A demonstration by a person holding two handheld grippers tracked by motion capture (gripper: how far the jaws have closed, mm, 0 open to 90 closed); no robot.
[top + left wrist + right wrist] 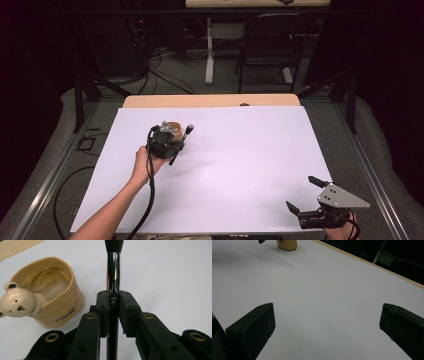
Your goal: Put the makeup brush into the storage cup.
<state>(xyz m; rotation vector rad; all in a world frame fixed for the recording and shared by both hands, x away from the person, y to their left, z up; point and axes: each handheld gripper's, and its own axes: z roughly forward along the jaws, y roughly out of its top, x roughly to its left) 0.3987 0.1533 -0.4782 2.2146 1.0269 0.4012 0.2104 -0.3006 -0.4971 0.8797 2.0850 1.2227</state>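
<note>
A makeup brush (113,267) with a chrome ferrule and black bristles is clamped between the pads of my left gripper (113,298). In the high view the left gripper (172,140) hovers over the left middle of the white sheet, and the brush (184,138) slants up toward the right. Just left of the brush stands a tan cup with a bear face (42,290), visible behind the gripper as the tan cup (174,126). My right gripper (306,194) sits open at the near right corner with nothing between its fingers (254,325).
A white sheet (240,165) covers the table, with a wooden strip (210,100) bare along the far edge. A black chair (272,45) and cables stand on the floor beyond. The cup (286,244) is far up the sheet in the right gripper view.
</note>
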